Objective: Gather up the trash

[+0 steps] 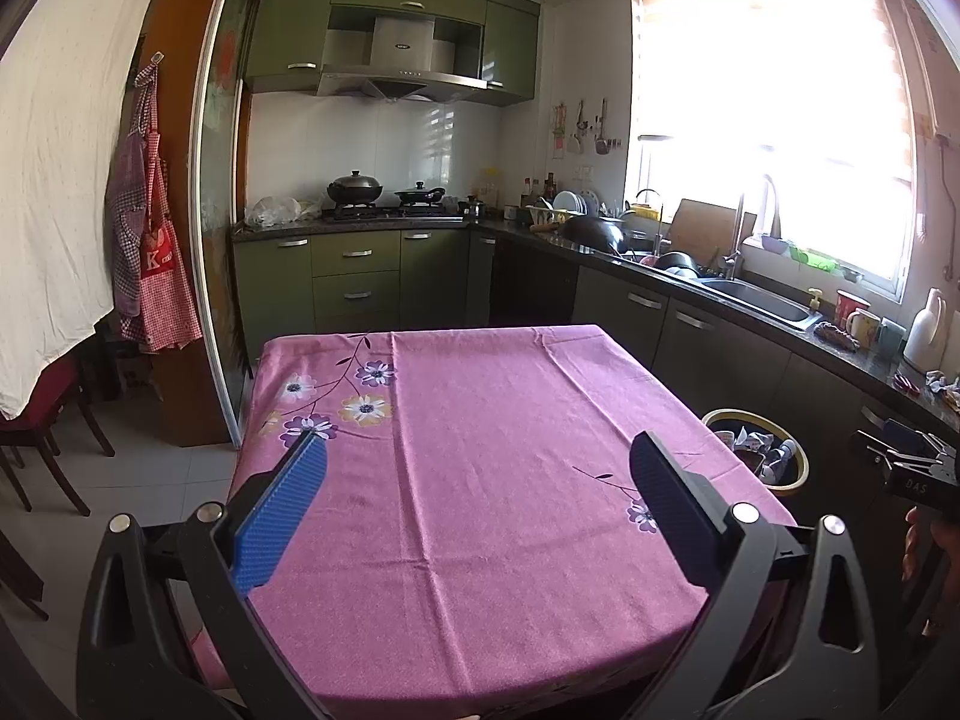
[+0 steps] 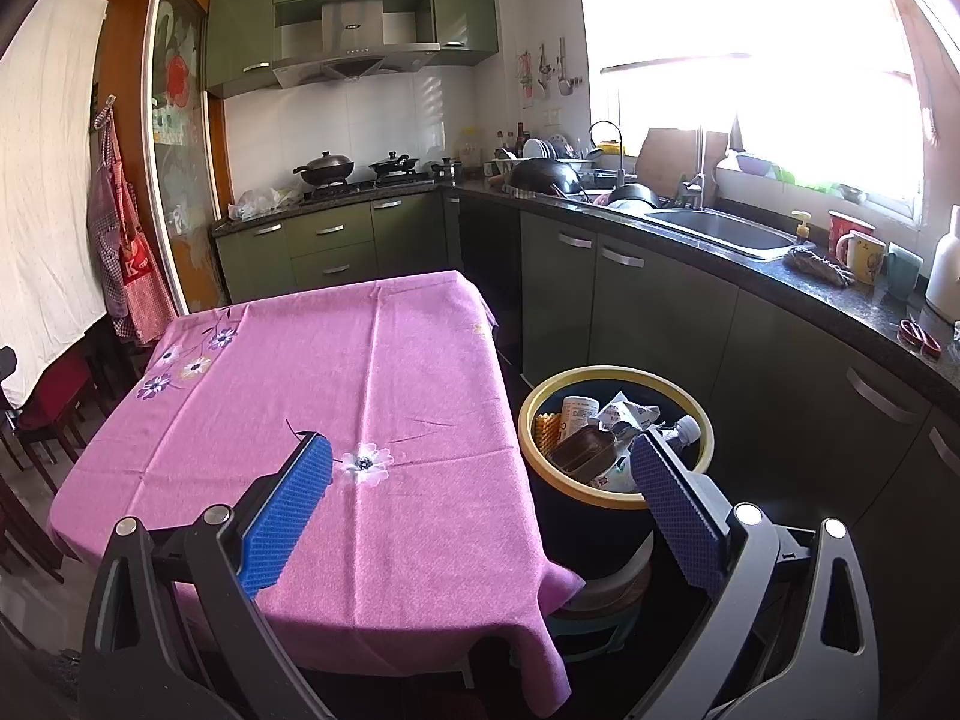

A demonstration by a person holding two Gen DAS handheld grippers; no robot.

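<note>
A kitchen with olive-green cabinets (image 1: 354, 264), white wall tiles (image 1: 336, 144) and a dark stone counter (image 2: 750, 276). Strong daylight floods through the blinded window (image 1: 774, 120). Pale grey floor tiles (image 1: 150, 468) lie below.

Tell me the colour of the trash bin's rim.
Yellow rim on a dark bin, clearest in the right wrist view.

bin (image 1: 798, 468): table hides near side | trash (image 2: 606, 438): items overlap, some unidentifiable | window (image 2: 750, 60): overexposed
</note>
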